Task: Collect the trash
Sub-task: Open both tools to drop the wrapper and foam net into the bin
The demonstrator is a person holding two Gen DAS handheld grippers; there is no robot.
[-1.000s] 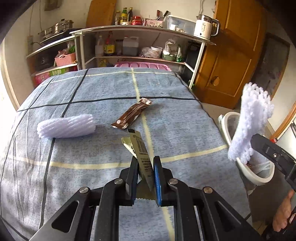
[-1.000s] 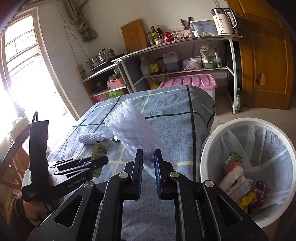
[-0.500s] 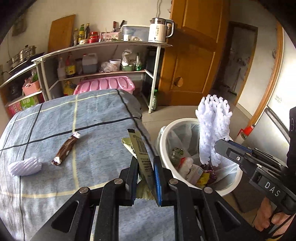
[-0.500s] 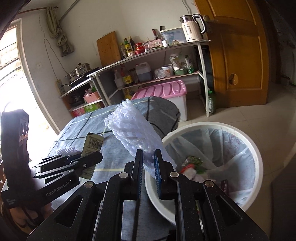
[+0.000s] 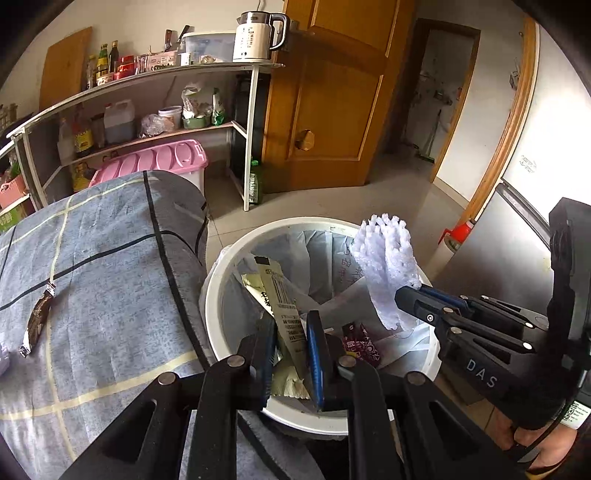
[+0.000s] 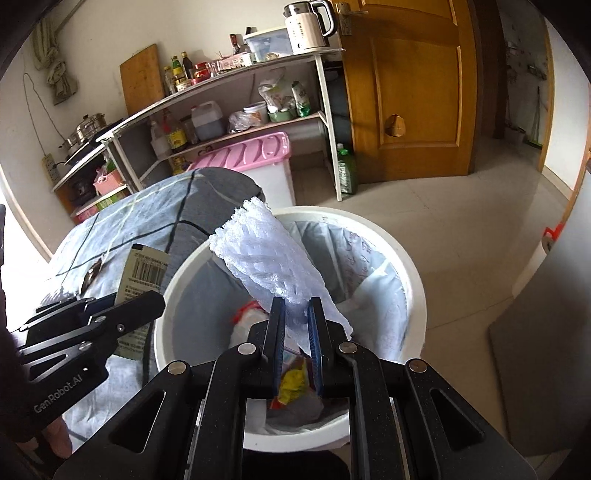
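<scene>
My left gripper is shut on a gold sachet wrapper and holds it over the white trash bin. My right gripper is shut on a white foam fruit net and holds it above the same bin, which is lined with a bag and holds several wrappers. In the left wrist view the foam net and right gripper stand over the bin's right side. A brown wrapper lies on the blue-grey checked table.
A shelf rack with bottles and a kettle stands behind, with a pink-lidded box under it. A wooden door is at the back. A grey appliance stands right of the bin.
Both grippers swung right from over the table to above the bin, carrying the sachet wrapper and the foam net. The second foam net on the table has left the view.
</scene>
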